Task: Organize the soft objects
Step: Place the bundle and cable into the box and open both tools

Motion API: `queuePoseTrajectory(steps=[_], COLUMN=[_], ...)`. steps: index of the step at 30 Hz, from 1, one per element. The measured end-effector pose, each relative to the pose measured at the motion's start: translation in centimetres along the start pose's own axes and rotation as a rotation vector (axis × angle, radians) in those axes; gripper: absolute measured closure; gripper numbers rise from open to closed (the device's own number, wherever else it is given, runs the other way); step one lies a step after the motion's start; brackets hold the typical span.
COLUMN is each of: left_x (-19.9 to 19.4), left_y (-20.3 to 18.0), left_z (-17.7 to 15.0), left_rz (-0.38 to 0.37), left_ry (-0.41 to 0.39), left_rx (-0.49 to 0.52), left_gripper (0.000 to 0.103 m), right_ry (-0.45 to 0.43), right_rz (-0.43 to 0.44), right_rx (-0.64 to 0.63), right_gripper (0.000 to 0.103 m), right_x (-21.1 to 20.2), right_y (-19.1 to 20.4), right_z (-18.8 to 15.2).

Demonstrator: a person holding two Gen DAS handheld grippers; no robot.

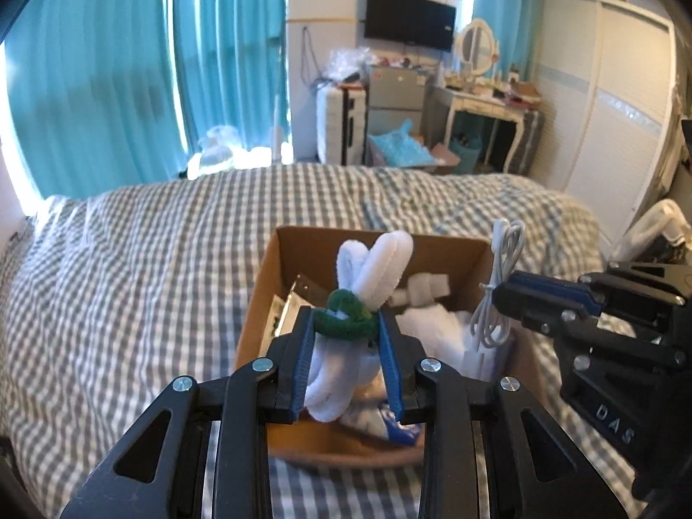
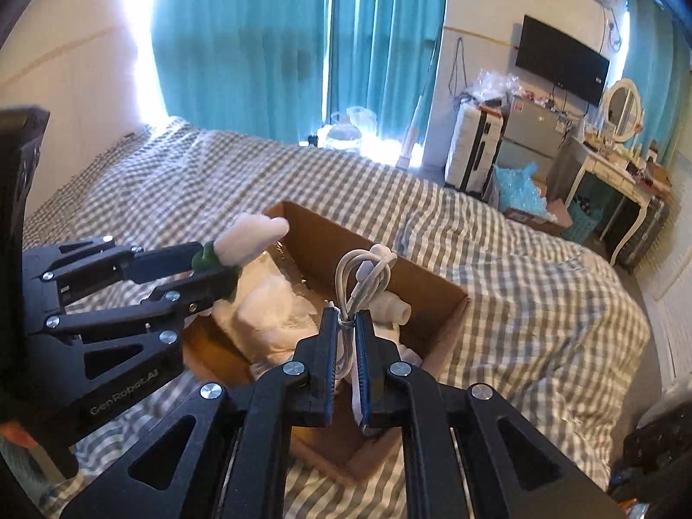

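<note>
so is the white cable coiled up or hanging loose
Coiled: the white cable is looped into a bundle, pinched in the right gripper above the cardboard box.

Box point(image 1: 302, 251) sits mid-frame on the bed point(image 1: 129, 259), open top. Interior crowded: white padding point(image 2: 268, 307) heaped at centre, packets low left. Left gripper point(image 1: 346, 324), gripping a white bundle point(image 1: 372, 268), and right gripper point(image 2: 346, 324), gripping a cable point(image 2: 363, 277), both hang over the opening, close together. Bare checked cover lies left of and beyond the box. Far upper right: suitcase point(image 2: 471, 151), desk point(image 2: 614, 173).
</note>
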State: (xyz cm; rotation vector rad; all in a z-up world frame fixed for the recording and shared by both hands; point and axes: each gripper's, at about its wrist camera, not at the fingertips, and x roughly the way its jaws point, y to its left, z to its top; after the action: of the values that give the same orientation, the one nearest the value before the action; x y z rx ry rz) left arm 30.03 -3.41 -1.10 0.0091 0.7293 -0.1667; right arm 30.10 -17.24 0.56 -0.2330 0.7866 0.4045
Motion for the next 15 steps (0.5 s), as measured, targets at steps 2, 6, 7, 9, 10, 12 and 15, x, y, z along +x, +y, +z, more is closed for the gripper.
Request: queuePoseTrajectory(steps=[2,6,7,9,10,12,15], left_x=[1.6,3.3,3.6,4.0,4.0,3.5,1.5], left_y=[0.0,-0.2,-0.1,0.1,-0.1,-0.1,-0.3], left_z=[0.1,-0.1,-0.1,-0.1,0.0,0.0,0.3], left_rz=[0.007,0.008,0.004,-0.004,-0.003,0.004,0.015], left_ry=[0.017,0.027,0.029,0.04,0.04,0.026,-0.025], left_rx=[0.005,0.015,0.013,0.003,0.002,0.007,0.016], left_gripper=[0.071,0.07,0.069,0.056,0.053,0.043,0.039], right_ry=[0.002,-0.002,-0.002,-0.005,-0.015,-0.032,-0.065], right_rz=[0.0,0.017,0.025,0.02,0.003,-0.014,-0.031], right_rx=[-0.004,0.042,0.048,0.047,0.039,0.032,0.035], right_gripper=[0.095,0.094,0.094,0.094,0.092,0.083,0.071], right_x=[1.4,3.0,3.1,3.1,2.8,2.0,-0.3], right_y=[-0.3,-1.4,-1.6,-1.7,-1.7,-1.5,-1.2], right_z=[-0.1,0.1,0.1,0.1,0.1,0.2,0.2])
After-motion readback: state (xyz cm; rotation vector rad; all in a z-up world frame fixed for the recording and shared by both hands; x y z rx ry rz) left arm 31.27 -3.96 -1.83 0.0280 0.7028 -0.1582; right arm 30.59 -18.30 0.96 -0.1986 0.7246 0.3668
